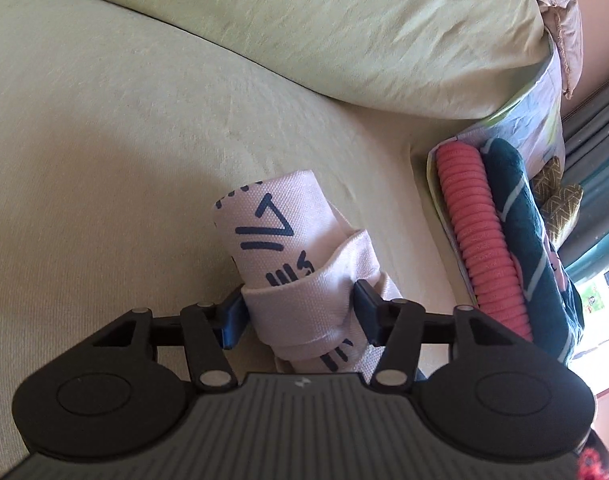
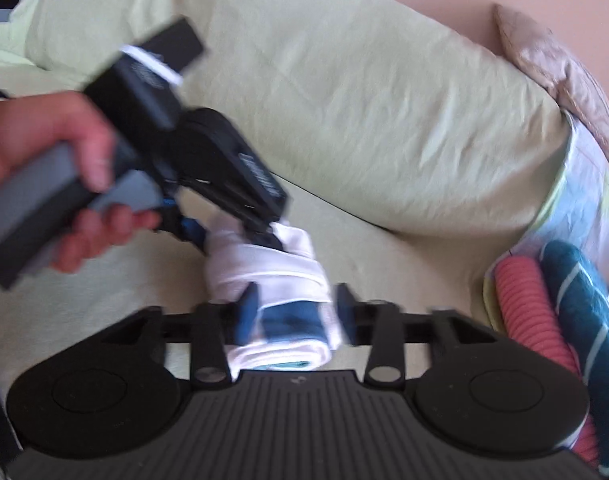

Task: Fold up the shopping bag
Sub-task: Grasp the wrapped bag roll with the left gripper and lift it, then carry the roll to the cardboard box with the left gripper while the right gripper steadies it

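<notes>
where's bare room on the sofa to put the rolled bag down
The seat cushion left of the rolled bag is bare up to the back cushion. The right end is crowded: a pink roll and a dark green striped roll are packed there.

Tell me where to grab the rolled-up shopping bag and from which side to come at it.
Grip the rolled shopping bag across its wrapped middle, where the strap band cinches it, with one finger on each long side. Come in from its near end, along the roll's length, as the left gripper does. The roll is narrow there, and the band should keep the layers from unrolling.
</notes>
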Action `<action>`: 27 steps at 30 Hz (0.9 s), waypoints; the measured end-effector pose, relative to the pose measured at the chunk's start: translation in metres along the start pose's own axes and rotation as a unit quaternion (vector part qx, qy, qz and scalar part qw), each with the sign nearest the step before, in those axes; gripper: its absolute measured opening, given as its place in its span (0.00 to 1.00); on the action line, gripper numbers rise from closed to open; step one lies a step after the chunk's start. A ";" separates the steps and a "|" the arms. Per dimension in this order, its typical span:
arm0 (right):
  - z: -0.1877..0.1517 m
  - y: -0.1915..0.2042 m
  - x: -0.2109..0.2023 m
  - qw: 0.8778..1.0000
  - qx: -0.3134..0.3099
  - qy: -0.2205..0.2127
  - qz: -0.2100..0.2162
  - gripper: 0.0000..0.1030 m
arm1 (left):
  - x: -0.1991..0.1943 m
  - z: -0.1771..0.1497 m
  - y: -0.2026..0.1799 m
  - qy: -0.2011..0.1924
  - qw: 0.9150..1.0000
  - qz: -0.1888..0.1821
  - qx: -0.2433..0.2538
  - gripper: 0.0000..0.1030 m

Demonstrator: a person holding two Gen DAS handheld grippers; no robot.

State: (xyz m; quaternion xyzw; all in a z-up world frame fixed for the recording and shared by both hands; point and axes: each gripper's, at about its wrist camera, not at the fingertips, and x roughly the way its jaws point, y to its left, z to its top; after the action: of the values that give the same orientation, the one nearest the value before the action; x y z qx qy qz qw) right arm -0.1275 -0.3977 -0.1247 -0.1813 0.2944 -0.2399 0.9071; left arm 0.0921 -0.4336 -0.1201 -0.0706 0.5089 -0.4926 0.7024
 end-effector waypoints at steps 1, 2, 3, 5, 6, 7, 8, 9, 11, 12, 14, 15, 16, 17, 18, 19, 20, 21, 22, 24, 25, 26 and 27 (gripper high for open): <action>0.001 0.007 -0.004 1.000 -0.014 -0.003 -0.001 0.52 | -0.001 0.000 0.001 0.001 1.000 0.000 0.001 0.56; 0.001 0.015 -0.004 0.999 -0.032 -0.002 -0.005 0.53 | -0.001 0.001 0.001 0.004 1.000 0.000 -0.002 0.56; 0.001 0.022 0.003 0.998 -0.058 0.003 -0.014 0.56 | -0.001 0.001 0.002 0.007 1.000 -0.001 -0.003 0.56; 0.000 0.039 0.020 0.993 -0.113 0.016 -0.032 0.59 | -0.001 0.002 0.002 0.013 1.000 -0.001 -0.002 0.56; 0.000 0.046 0.028 0.990 -0.138 0.020 -0.038 0.59 | 0.000 0.003 0.002 0.017 1.000 -0.001 -0.003 0.56; -0.002 0.052 0.037 0.986 -0.159 0.020 -0.045 0.59 | 0.000 0.005 0.002 0.021 1.000 -0.001 -0.002 0.56; -0.003 0.057 0.044 0.982 -0.177 0.019 -0.056 0.59 | 0.001 0.006 0.002 0.025 1.000 -0.002 -0.001 0.56; -0.004 0.060 0.048 0.980 -0.188 0.012 -0.067 0.59 | 0.002 0.008 0.003 0.029 1.000 -0.003 -0.001 0.56; -0.005 0.061 0.055 0.974 -0.207 -0.009 -0.093 0.67 | 0.002 0.009 0.004 0.035 0.999 -0.006 -0.001 0.56; -0.005 0.060 0.057 0.973 -0.210 -0.014 -0.096 0.71 | 0.003 0.010 0.004 0.038 0.999 -0.006 0.000 0.56; -0.005 0.052 0.059 0.977 -0.198 -0.014 -0.075 0.64 | 0.005 0.013 0.004 0.044 0.999 -0.007 0.004 0.56; -0.005 0.050 0.060 0.979 -0.194 -0.012 -0.063 0.60 | 0.006 0.014 0.004 0.047 0.999 -0.007 0.005 0.56; -0.006 0.047 0.062 0.981 -0.188 -0.010 -0.052 0.56 | 0.008 0.015 0.004 0.050 0.999 -0.006 0.006 0.56; -0.006 0.044 0.064 0.983 -0.181 -0.009 -0.041 0.55 | 0.009 0.015 0.004 0.050 0.999 -0.005 0.007 0.56; -0.006 0.042 0.065 0.983 -0.178 -0.007 -0.037 0.52 | 0.011 0.017 0.004 0.052 0.999 -0.005 0.008 0.56; -0.005 0.038 0.068 0.984 -0.173 -0.003 -0.030 0.51 | 0.015 0.019 0.002 0.055 0.998 -0.003 0.012 0.55; -0.004 0.034 0.071 0.985 -0.170 -0.001 -0.025 0.50 | 0.017 0.021 0.000 0.057 0.998 -0.002 0.018 0.55; -0.003 0.031 0.072 0.985 -0.169 0.001 -0.022 0.47 | 0.018 0.022 -0.002 0.060 0.998 -0.002 0.022 0.54; -0.003 0.026 0.073 0.985 -0.170 0.002 -0.019 0.45 | 0.019 0.025 -0.007 0.067 0.997 0.003 0.029 0.54; -0.001 0.024 0.071 0.985 -0.170 0.005 -0.018 0.41 | 0.017 0.028 -0.013 0.076 0.996 0.005 0.043 0.53; 0.001 0.022 0.069 0.986 -0.166 0.007 -0.018 0.40 | 0.015 0.028 -0.016 0.080 0.996 0.004 0.049 0.53; 0.003 0.020 0.066 0.987 -0.161 0.010 -0.018 0.40 | 0.014 0.028 -0.018 0.084 0.995 0.004 0.054 0.53; 0.005 0.019 0.061 0.988 -0.153 0.014 -0.019 0.39 | 0.011 0.025 -0.022 0.090 0.994 0.003 0.059 0.52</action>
State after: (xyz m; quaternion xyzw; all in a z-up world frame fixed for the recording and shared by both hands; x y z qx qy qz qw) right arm -0.0747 -0.4148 -0.1571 -0.3200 0.3364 -0.2115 0.8600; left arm 0.0983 -0.4630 -0.1021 0.0172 0.5400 -0.5245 0.6580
